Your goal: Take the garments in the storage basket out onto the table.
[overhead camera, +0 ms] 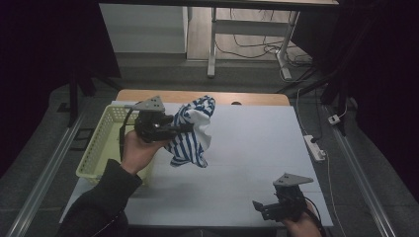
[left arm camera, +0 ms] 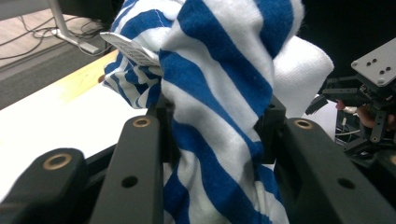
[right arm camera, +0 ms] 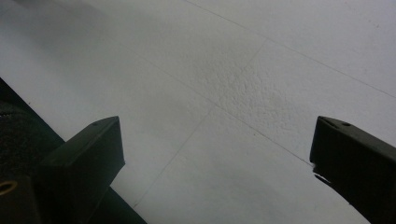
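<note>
On the white table (overhead camera: pixel 247 163), a yellow basket (overhead camera: pixel 106 136) is seen left of the striped cloth (overhead camera: pixel 192 131) — clamped by the left gripper (overhead camera: pixel 185 127); the right gripper (overhead camera: pixel 257 205) is held wide open, empty.

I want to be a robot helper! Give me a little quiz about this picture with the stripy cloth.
1. True or false: the left gripper is shut on the striped cloth.
2. What stands at the table's left edge? A) yellow basket B) red bucket C) glass bowl
3. Fill in: the right gripper has its fingers ____ with nothing between them.

Key: 1 true; 2 A, the yellow basket; 3 open.
</note>
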